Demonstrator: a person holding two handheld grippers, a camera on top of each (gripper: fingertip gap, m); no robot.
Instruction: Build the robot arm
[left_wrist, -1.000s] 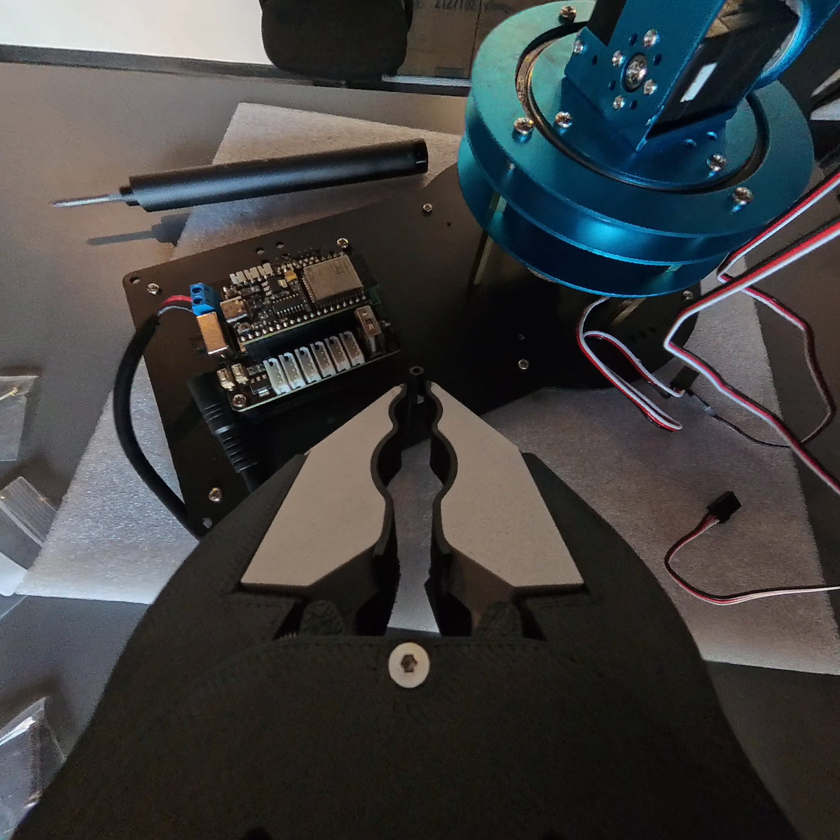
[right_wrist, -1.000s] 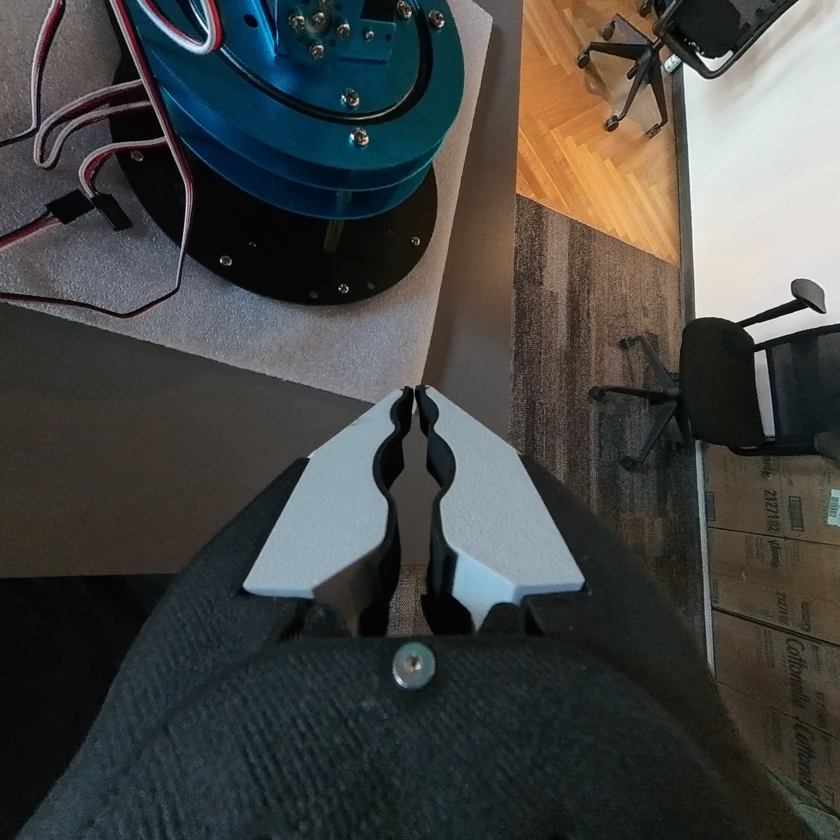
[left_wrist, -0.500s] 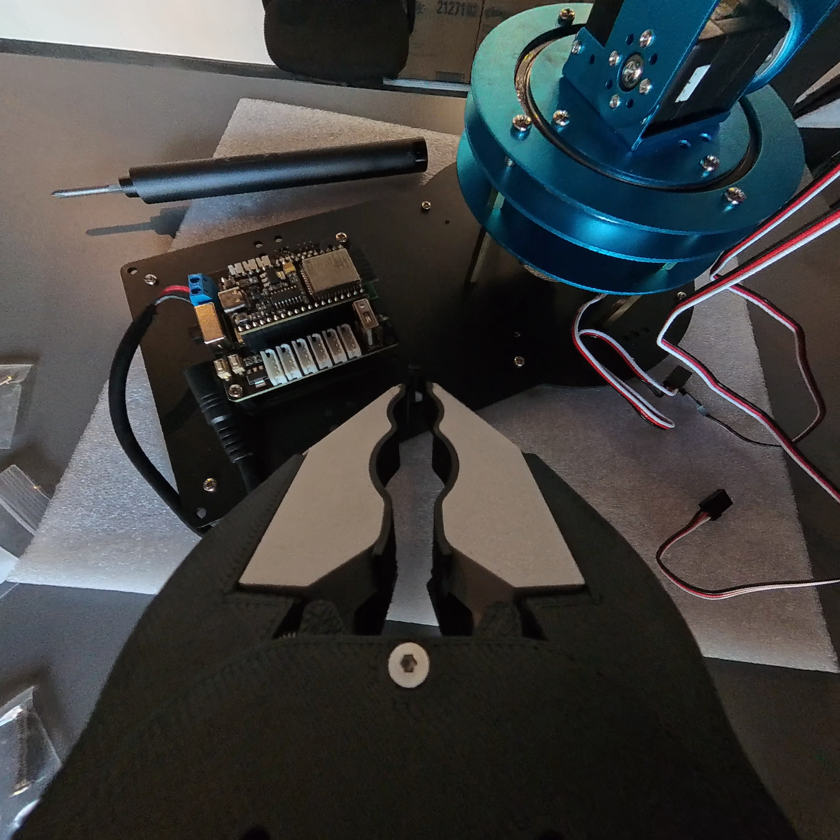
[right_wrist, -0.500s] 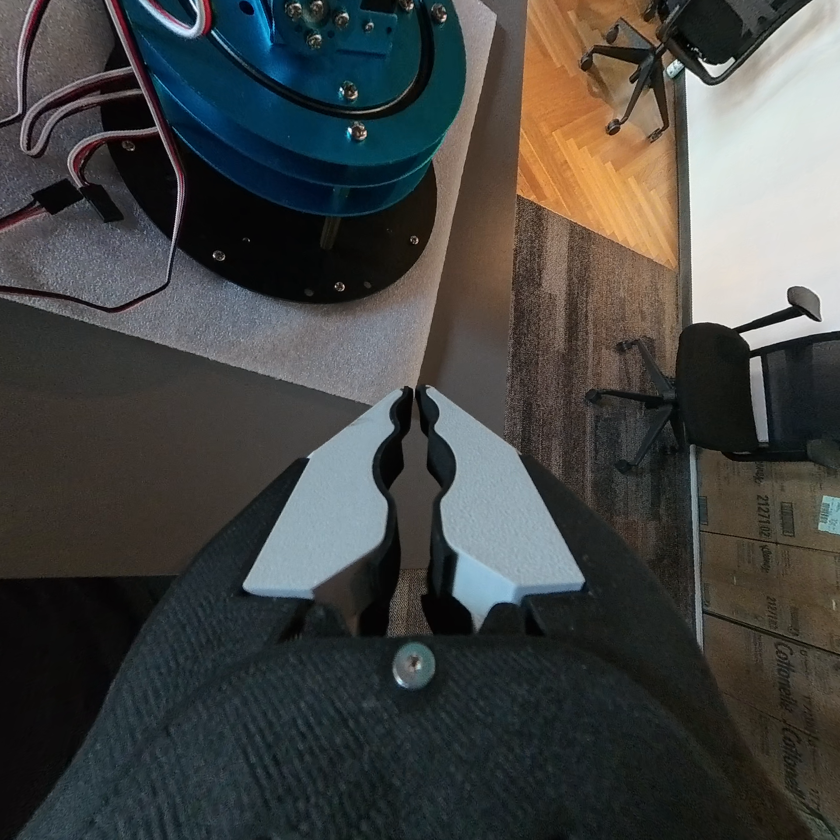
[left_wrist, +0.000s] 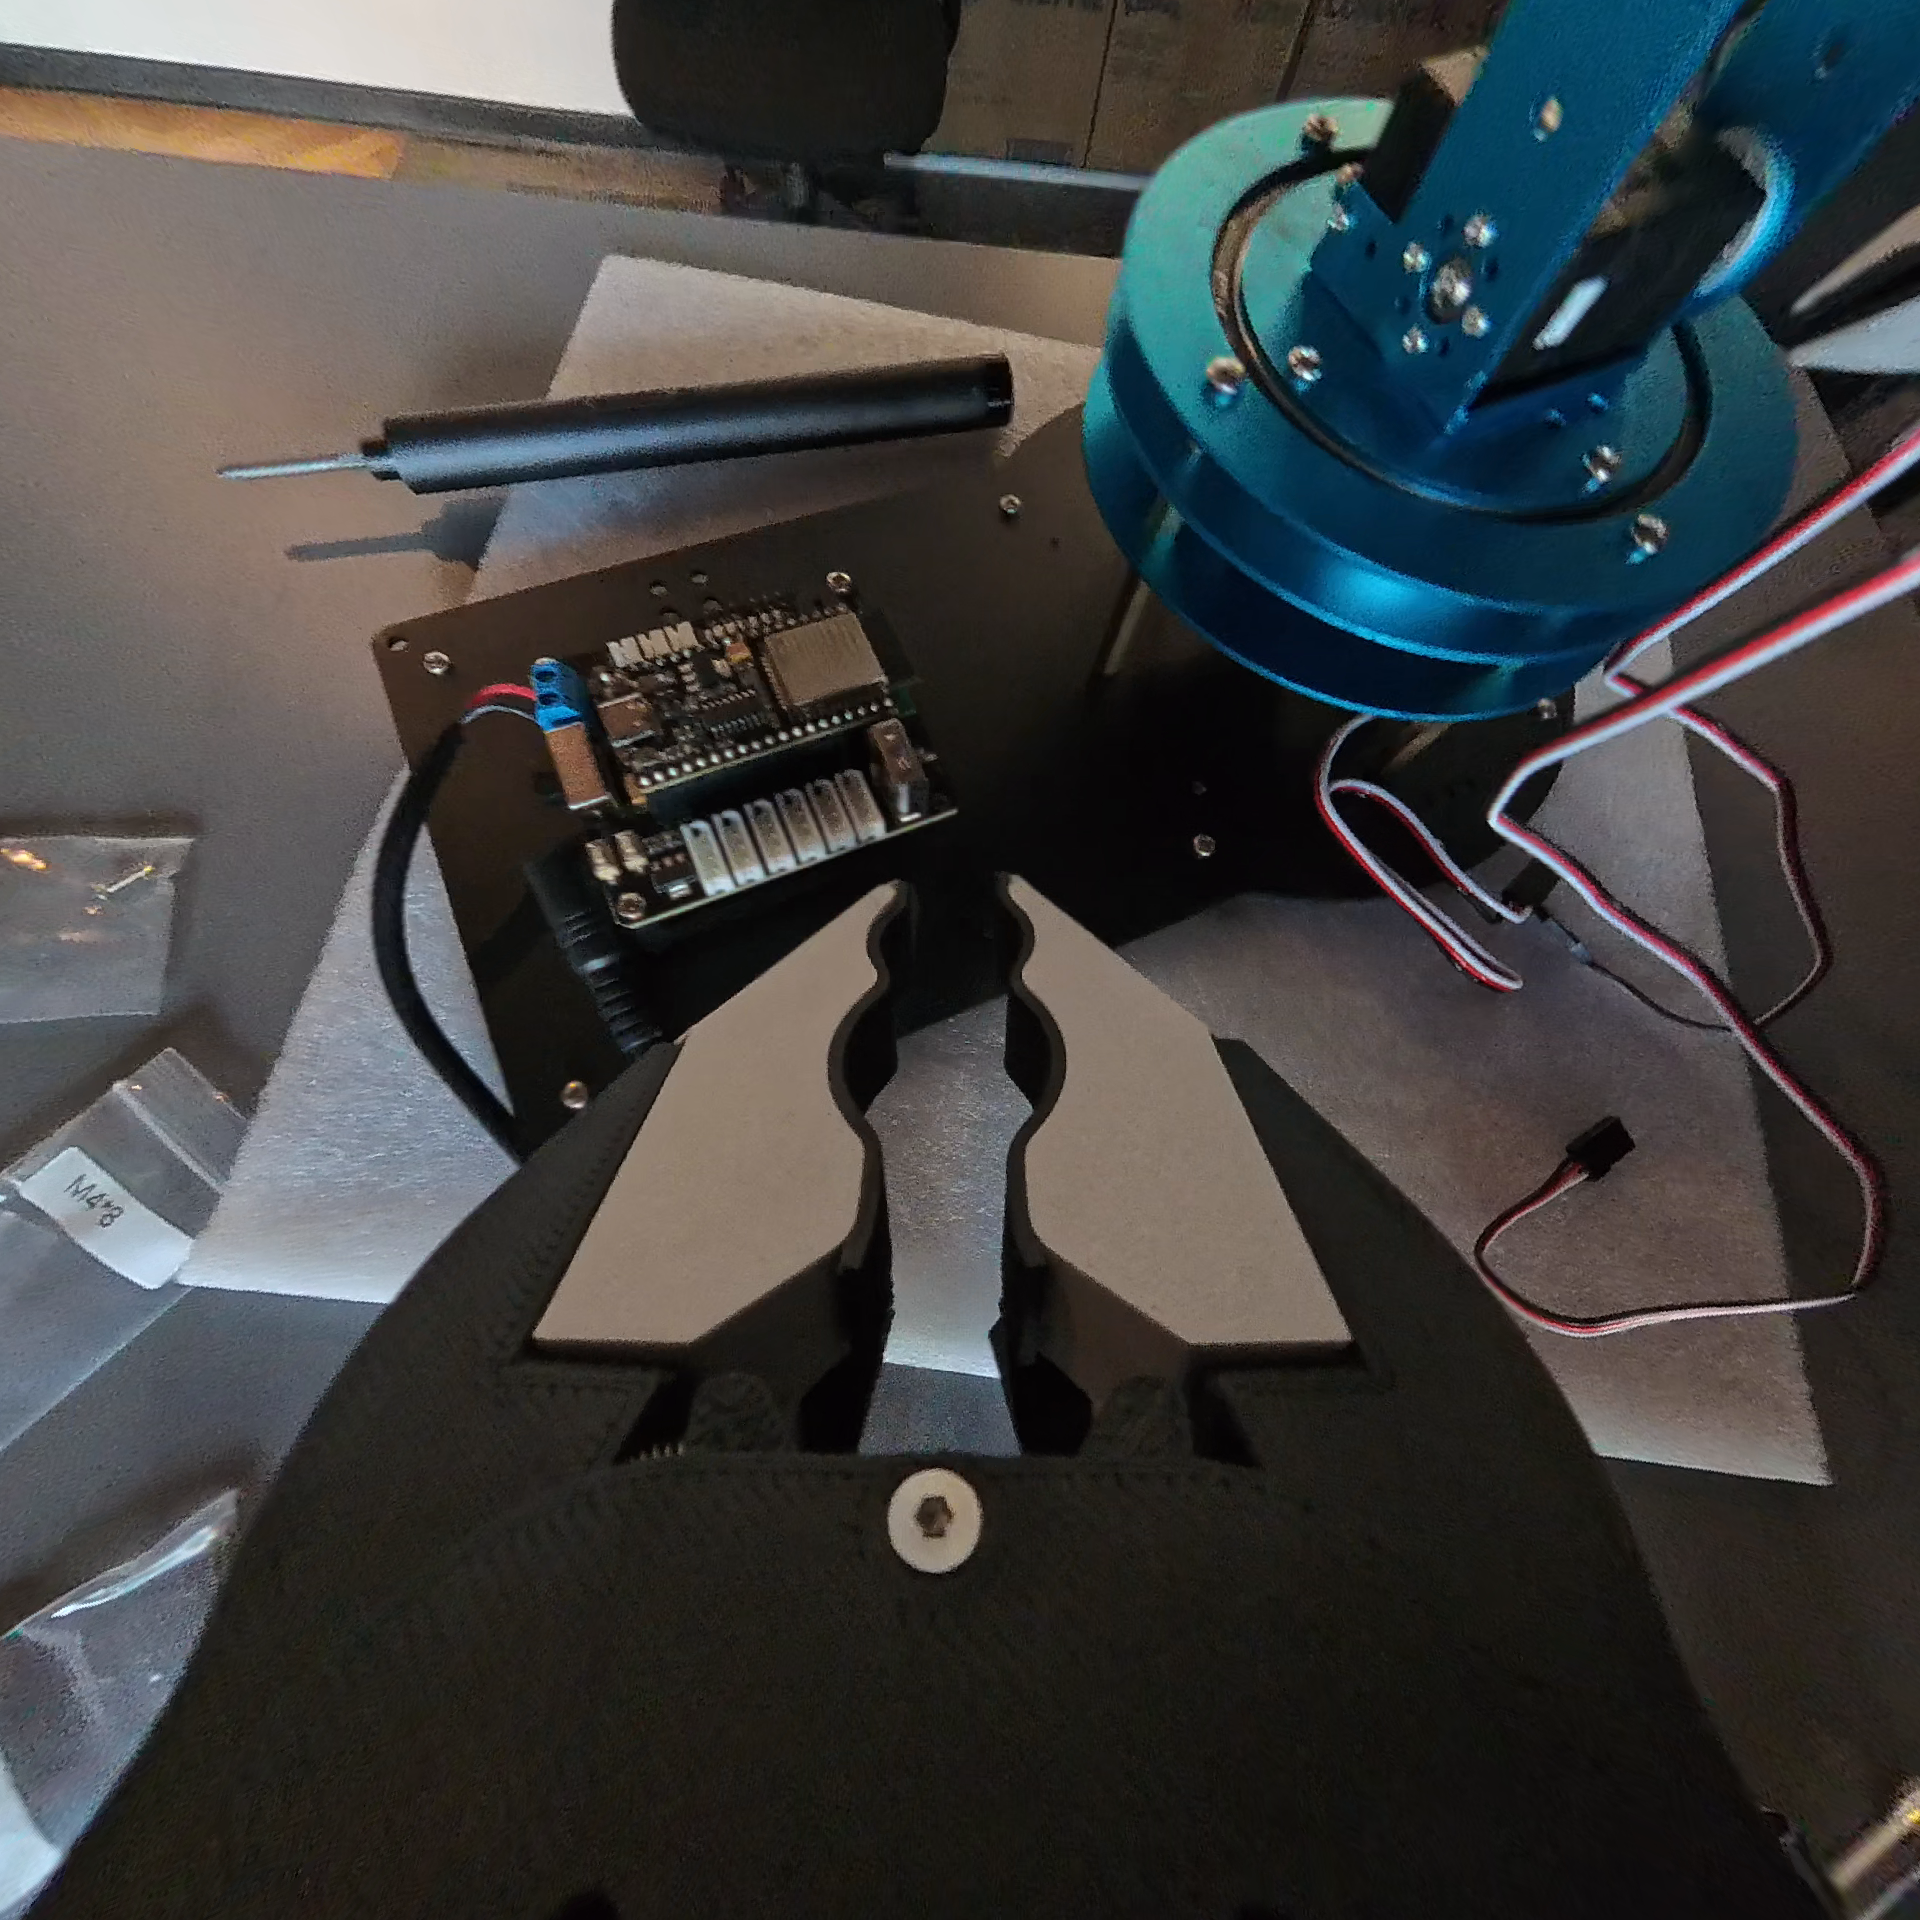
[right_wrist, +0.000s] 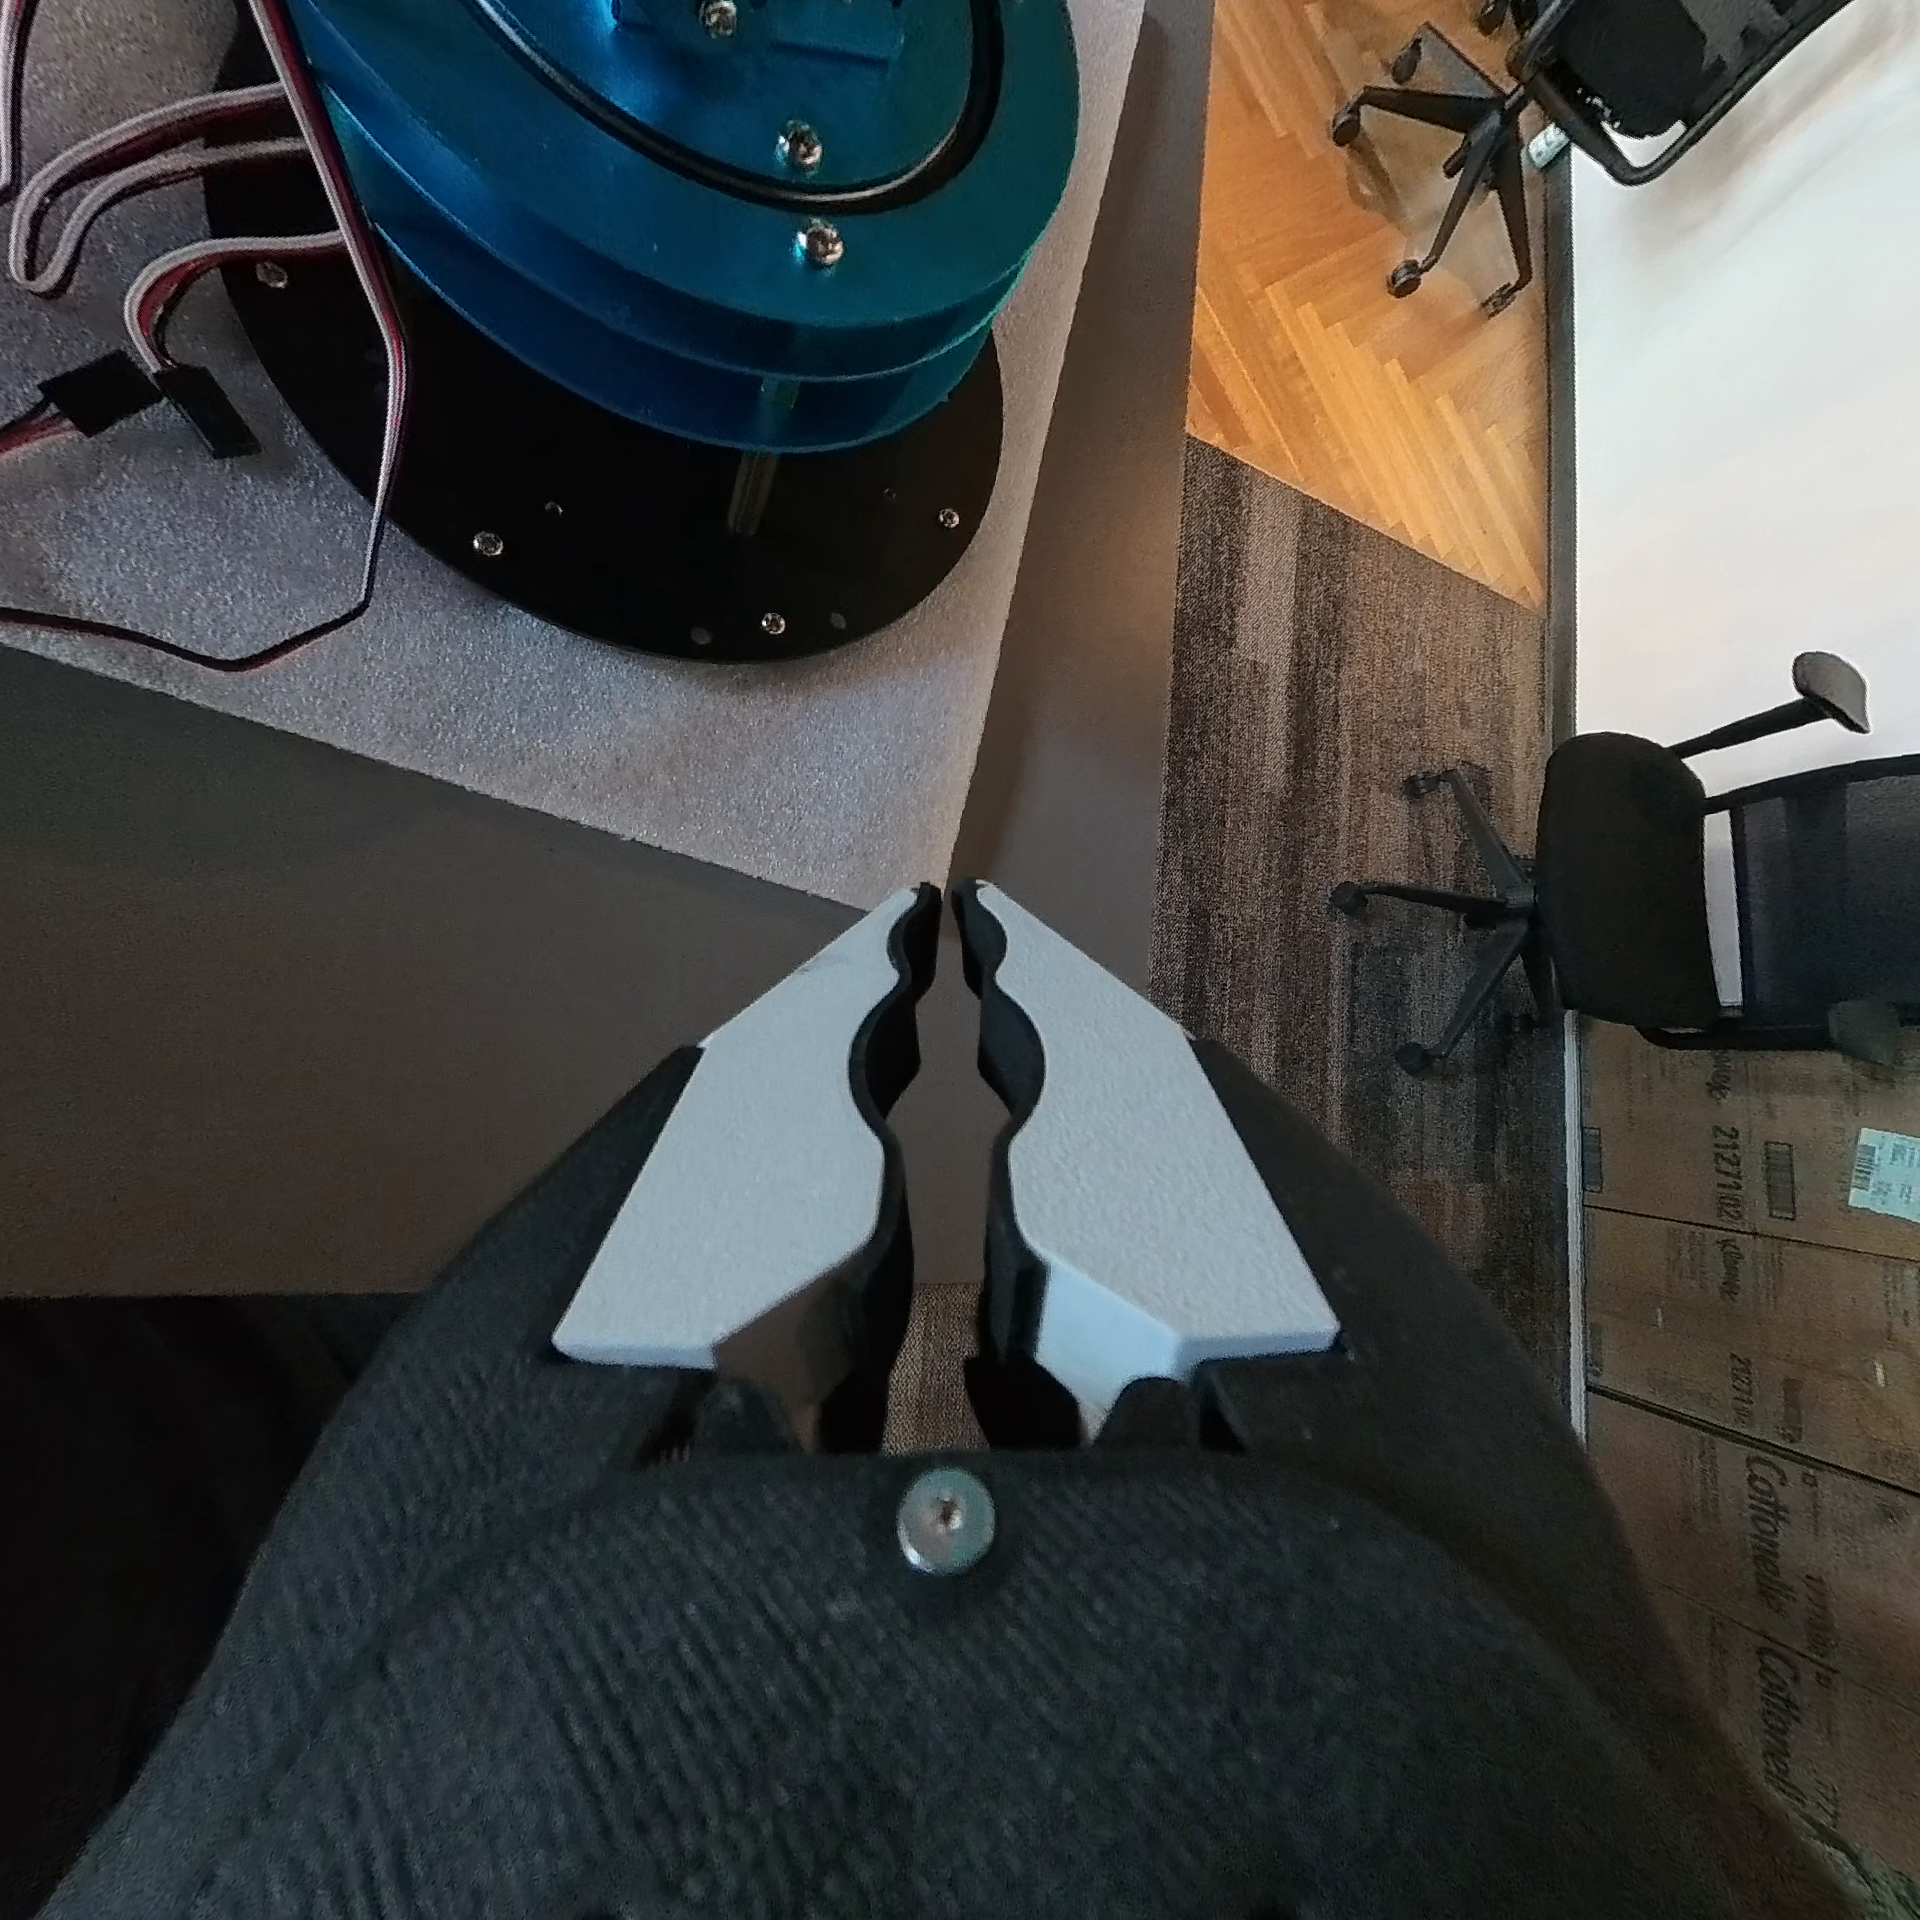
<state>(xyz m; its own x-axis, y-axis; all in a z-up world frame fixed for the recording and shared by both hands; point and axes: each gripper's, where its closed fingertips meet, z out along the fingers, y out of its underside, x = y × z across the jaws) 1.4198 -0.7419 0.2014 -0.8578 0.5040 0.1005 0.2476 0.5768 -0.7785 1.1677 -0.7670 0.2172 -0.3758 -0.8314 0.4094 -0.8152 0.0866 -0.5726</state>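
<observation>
My left gripper (left_wrist: 953, 894) is open by a narrow gap and empty, its tips over the near edge of a black base plate (left_wrist: 1018, 644). Just beyond them lies a circuit board (left_wrist: 748, 748) with a row of white connectors. A blue round turntable (left_wrist: 1434, 520) with a blue bracket stands on the plate to the right. My right gripper (right_wrist: 938, 891) is shut and empty, above the table near the corner of the grey foam sheet (right_wrist: 727, 748). The turntable (right_wrist: 675, 239) and its black plate (right_wrist: 623, 561) lie ahead and to the left of it.
A black screwdriver (left_wrist: 686, 426) lies behind the board. Red-white-black servo wires (left_wrist: 1714, 935) trail off the turntable, one loose plug (left_wrist: 1600, 1148) on the foam. Small plastic bags (left_wrist: 114, 1195) lie at left. Past the table edge are floor, office chairs (right_wrist: 1621, 894) and cardboard boxes (right_wrist: 1745, 1299).
My left gripper's fingers have opened; the small black post seen between its tips earlier no longer shows there. It has drawn back a little. My right gripper has moved closer to the turntable, still shut.
</observation>
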